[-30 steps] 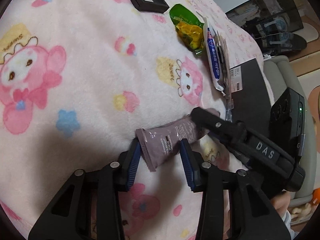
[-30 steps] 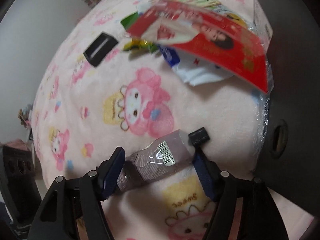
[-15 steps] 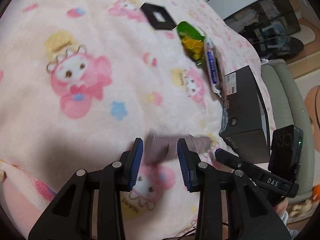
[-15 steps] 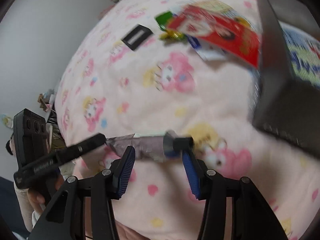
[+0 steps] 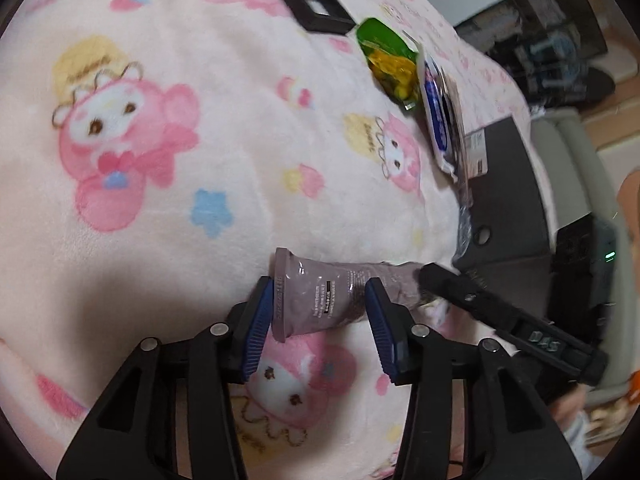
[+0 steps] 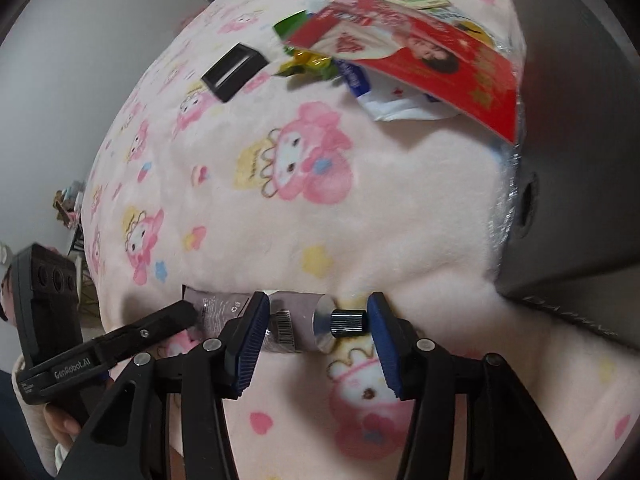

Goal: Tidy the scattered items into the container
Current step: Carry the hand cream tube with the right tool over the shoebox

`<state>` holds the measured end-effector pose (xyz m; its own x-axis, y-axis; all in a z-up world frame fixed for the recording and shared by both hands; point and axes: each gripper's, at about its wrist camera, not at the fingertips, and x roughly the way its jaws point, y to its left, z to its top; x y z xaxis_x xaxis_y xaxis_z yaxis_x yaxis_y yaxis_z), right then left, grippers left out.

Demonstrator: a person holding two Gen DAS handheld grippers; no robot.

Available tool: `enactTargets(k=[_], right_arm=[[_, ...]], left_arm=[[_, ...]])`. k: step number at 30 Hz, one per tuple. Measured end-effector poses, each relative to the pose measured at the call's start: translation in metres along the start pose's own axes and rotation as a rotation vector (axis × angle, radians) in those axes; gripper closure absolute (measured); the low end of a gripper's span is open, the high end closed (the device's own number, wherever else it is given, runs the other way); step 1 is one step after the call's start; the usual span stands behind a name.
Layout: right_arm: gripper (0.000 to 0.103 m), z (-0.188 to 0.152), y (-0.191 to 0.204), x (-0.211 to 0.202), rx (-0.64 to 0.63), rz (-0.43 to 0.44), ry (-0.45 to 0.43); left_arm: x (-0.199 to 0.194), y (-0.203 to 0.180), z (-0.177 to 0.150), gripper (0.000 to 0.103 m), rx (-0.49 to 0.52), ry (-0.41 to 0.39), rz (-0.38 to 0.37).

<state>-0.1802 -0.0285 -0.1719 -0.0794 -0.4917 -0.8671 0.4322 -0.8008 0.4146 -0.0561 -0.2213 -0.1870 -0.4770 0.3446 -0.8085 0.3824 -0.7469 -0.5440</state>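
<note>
A mauve tube (image 5: 320,300) with a black cap (image 6: 349,322) lies across the pink cartoon blanket. My left gripper (image 5: 316,320) straddles its crimped end, jaws apart. My right gripper (image 6: 316,328) straddles its cap end (image 6: 304,322), jaws apart, the cap between the pads. Whether either grips it I cannot tell for sure; both look open around it. The dark grey box (image 5: 504,204), also in the right wrist view (image 6: 580,160), stands to the right.
A black square frame (image 5: 316,10) (image 6: 234,72), a green-yellow snack bag (image 5: 390,60), a blue-white packet (image 5: 438,120) and a red packet (image 6: 420,56) lie further back near the box. The blanket (image 5: 200,140) stretches left.
Both grippers dropped back toward the blanket after lifting away. The tube now lies level between both pairs of jaws, cap end in the right, crimped end in the left.
</note>
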Motion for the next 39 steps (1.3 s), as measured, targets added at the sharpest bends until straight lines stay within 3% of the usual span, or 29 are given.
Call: enactTargets(k=[6, 17, 27, 33, 39], right_arm=[[0.058, -0.019, -0.007, -0.043, 0.029, 0.029, -0.058], [0.058, -0.033, -0.033, -0.144, 0.083, 0.031, -0.252], [0.058, -0.025, -0.107, -0.225, 0.186, -0.048, -0.448], [0.058, -0.015, -0.156, -0.238, 0.239, -0.101, -0.457], [0.058, -0.002, -0.177, -0.218, 0.246, -0.115, -0.398]], left_arm=[[-0.024, -0.024, -0.009, 0.06, 0.029, -0.014, -0.056], [-0.063, -0.13, -0.002, 0.06, 0.227, -0.072, -0.169], [-0.016, -0.246, 0.031, 0.06, 0.382, -0.046, -0.263], [0.027, -0.288, 0.042, 0.06, 0.424, 0.002, -0.223], [0.057, -0.299, 0.042, 0.057, 0.448, 0.035, -0.091]])
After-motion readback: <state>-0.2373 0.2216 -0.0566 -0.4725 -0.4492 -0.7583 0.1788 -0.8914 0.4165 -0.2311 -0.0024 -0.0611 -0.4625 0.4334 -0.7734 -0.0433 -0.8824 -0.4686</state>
